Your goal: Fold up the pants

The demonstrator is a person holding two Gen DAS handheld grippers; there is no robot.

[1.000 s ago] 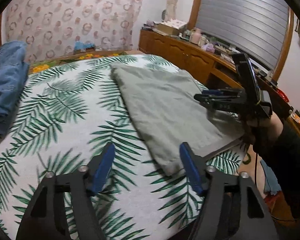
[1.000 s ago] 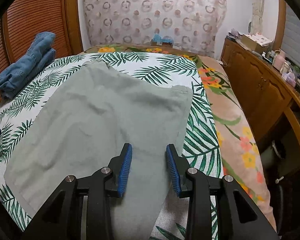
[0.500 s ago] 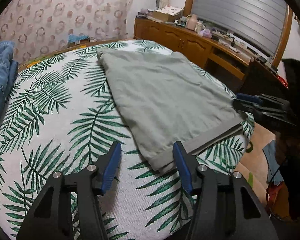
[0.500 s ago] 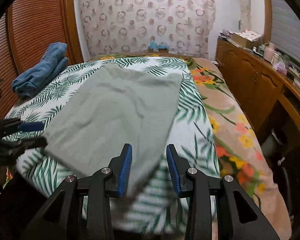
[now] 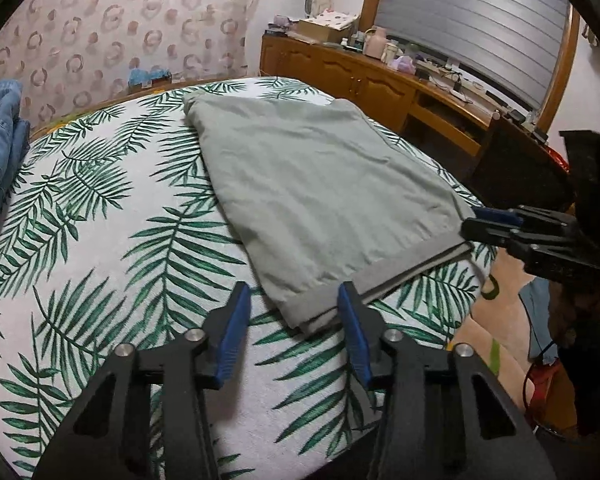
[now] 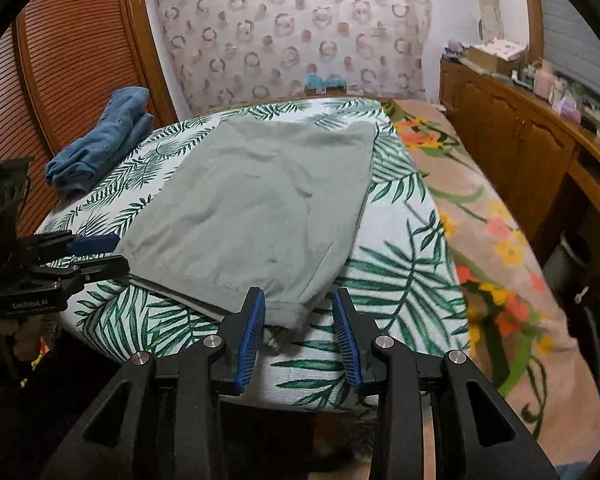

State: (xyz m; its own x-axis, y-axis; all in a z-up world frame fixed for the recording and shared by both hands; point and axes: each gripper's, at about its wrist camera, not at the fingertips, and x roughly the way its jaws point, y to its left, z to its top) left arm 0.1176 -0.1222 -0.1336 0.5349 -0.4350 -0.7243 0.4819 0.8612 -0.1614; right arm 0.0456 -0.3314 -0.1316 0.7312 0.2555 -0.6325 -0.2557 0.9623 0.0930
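Note:
Grey-green pants [image 5: 316, 184] lie flat and folded lengthwise on a bed with a palm-leaf sheet [image 5: 100, 240]; they also show in the right wrist view [image 6: 252, 208]. My left gripper [image 5: 294, 312] is open, its jaws either side of the near hem corner, just short of it. My right gripper [image 6: 298, 316] is open at the other hem corner [image 6: 288, 314]. Each gripper shows in the other's view, the right one [image 5: 480, 222] and the left one [image 6: 100, 254], both at the hem edge.
Folded blue jeans [image 6: 100, 148] lie at the bed's far left. A wooden cabinet [image 5: 372, 80] with clutter runs along the right. A floral blanket [image 6: 480, 240] covers the bed's right side. A slatted wooden door [image 6: 60, 60] stands left.
Both grippers have pulled back toward the foot of the bed, from over the pants to their hem corners. The pants lie as before.

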